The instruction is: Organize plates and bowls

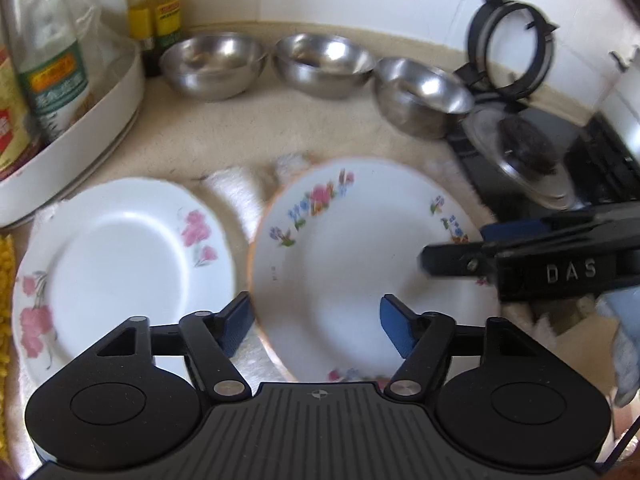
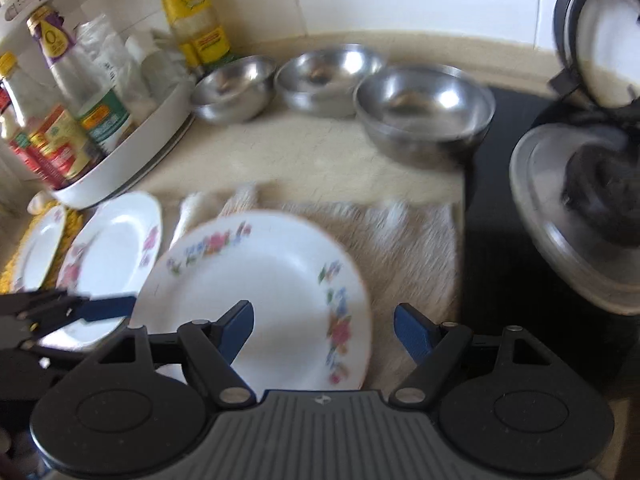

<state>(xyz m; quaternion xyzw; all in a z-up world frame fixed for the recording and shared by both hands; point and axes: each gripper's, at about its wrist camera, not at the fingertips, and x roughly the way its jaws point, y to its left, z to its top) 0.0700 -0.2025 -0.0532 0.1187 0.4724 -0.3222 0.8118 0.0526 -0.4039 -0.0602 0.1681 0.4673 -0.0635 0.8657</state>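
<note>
A white plate with a multicolour flower rim (image 1: 352, 264) (image 2: 264, 292) lies on a beige towel (image 2: 400, 248). Left of it lies a white plate with pink flowers (image 1: 120, 272) (image 2: 112, 252). A third small plate (image 2: 40, 248) lies at the far left. Three steel bowls (image 1: 214, 65) (image 1: 324, 65) (image 1: 420, 94) stand in a row at the back, also shown in the right wrist view (image 2: 234, 88) (image 2: 328, 76) (image 2: 424, 112). My left gripper (image 1: 316, 326) is open over the near edge of the multicolour plate. My right gripper (image 2: 324, 334) is open over that plate's right edge and reaches in from the right in the left wrist view (image 1: 460, 258).
A white round tray of bottles and jars (image 1: 80, 120) (image 2: 132, 148) stands at the left. A yellow oil bottle (image 2: 196, 12) stands by the tiled wall. A black stove with a steel pot lid (image 1: 524, 160) (image 2: 576, 216) is at the right.
</note>
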